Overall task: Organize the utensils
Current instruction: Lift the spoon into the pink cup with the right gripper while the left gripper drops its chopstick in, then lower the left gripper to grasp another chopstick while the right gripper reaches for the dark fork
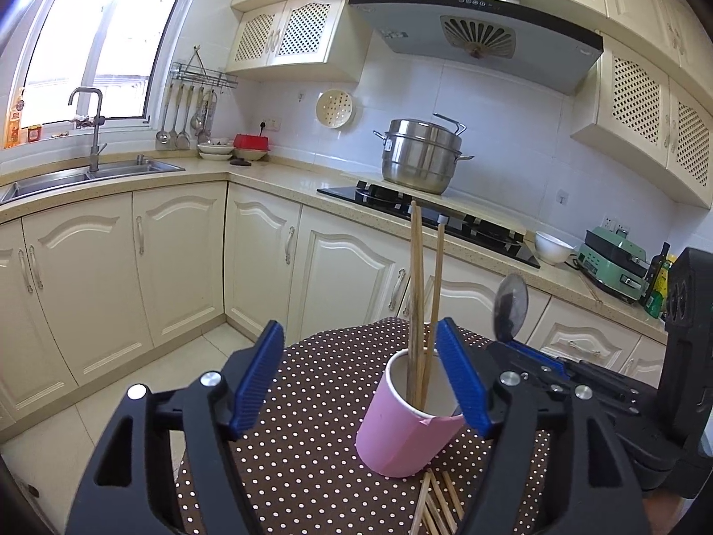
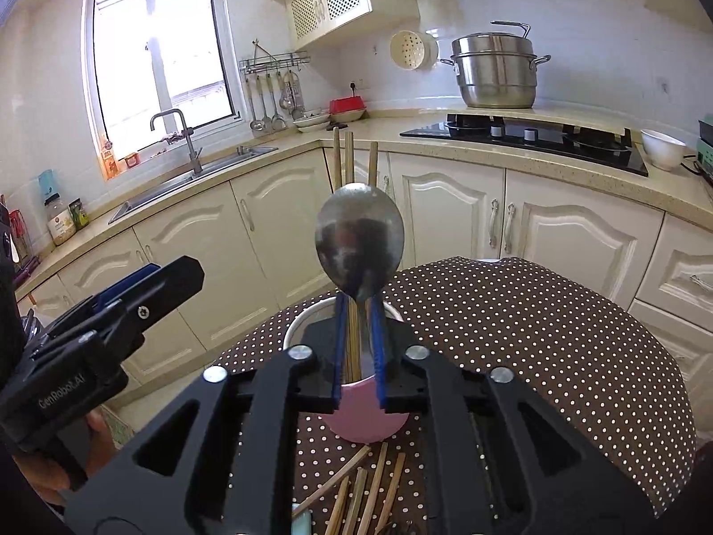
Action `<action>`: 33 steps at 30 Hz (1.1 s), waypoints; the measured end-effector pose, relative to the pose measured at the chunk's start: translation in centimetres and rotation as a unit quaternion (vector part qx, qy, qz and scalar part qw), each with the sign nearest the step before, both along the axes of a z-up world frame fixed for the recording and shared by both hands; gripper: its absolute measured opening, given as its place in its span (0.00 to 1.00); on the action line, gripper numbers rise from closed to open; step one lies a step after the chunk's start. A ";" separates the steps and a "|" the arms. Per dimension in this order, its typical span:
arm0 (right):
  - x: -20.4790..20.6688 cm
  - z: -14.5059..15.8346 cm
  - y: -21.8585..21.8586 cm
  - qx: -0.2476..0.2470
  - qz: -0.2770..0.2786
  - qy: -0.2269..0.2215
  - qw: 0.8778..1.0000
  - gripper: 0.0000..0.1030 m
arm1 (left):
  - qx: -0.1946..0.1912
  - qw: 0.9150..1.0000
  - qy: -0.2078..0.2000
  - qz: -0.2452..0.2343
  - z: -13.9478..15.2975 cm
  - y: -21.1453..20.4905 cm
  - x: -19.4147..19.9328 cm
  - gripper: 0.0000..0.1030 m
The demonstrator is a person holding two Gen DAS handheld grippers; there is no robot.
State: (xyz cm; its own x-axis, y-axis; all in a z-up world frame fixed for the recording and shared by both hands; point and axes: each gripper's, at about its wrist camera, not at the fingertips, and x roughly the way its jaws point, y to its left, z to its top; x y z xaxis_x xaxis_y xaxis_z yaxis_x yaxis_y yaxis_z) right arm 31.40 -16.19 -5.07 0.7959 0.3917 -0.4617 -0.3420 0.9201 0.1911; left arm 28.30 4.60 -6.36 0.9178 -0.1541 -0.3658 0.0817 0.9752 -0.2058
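Note:
A pink paper cup (image 1: 403, 430) stands on the brown polka-dot tablecloth (image 1: 312, 446) and holds three wooden chopsticks (image 1: 419, 294). My left gripper (image 1: 363, 383) is open, its blue fingers either side of the cup's rim, the right one touching it. My right gripper (image 2: 358, 352) is shut on a metal spoon (image 2: 359, 240), bowl up, just above the cup (image 2: 363, 417). It also shows in the left wrist view, with the spoon (image 1: 510, 307) at the right. Several loose chopsticks (image 2: 361, 490) lie on the cloth in front of the cup.
Beyond the table (image 2: 534, 334) run cream kitchen cabinets with a counter. On it are a sink (image 1: 89, 174), a black hob (image 1: 428, 214) with a steel steamer pot (image 1: 421, 156), a white bowl (image 1: 552, 247) and a green appliance (image 1: 615, 263).

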 end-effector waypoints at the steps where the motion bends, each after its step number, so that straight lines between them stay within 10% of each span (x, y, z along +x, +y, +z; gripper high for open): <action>1: -0.2 0.1 -0.1 0.001 -0.002 -0.004 1.000 0.40 | -0.001 1.000 0.001 0.000 0.0 0.0 -0.1 0.68; 3: -0.9 0.6 -0.4 0.008 -0.007 -0.017 1.000 0.54 | -0.006 1.000 0.004 -0.001 0.0 0.2 -0.4 0.68; 22: -6.2 1.1 -3.7 -0.005 -0.032 -0.007 0.999 0.60 | 0.002 0.995 0.092 -0.044 -1.1 -0.4 -3.6 0.68; 33: -8.5 -3.7 -5.3 -0.038 -0.038 0.067 0.996 0.61 | 0.073 0.958 0.259 -0.098 -7.7 -2.8 -2.7 0.68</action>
State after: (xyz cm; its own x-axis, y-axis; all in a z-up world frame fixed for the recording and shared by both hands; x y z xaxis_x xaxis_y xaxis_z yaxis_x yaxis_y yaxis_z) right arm 22.91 -21.47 -8.79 0.7511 0.2926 -0.5918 -0.2476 0.9558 0.1583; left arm 25.62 1.79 -14.07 0.5665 -0.2187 -0.7945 0.1906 0.9728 -0.1318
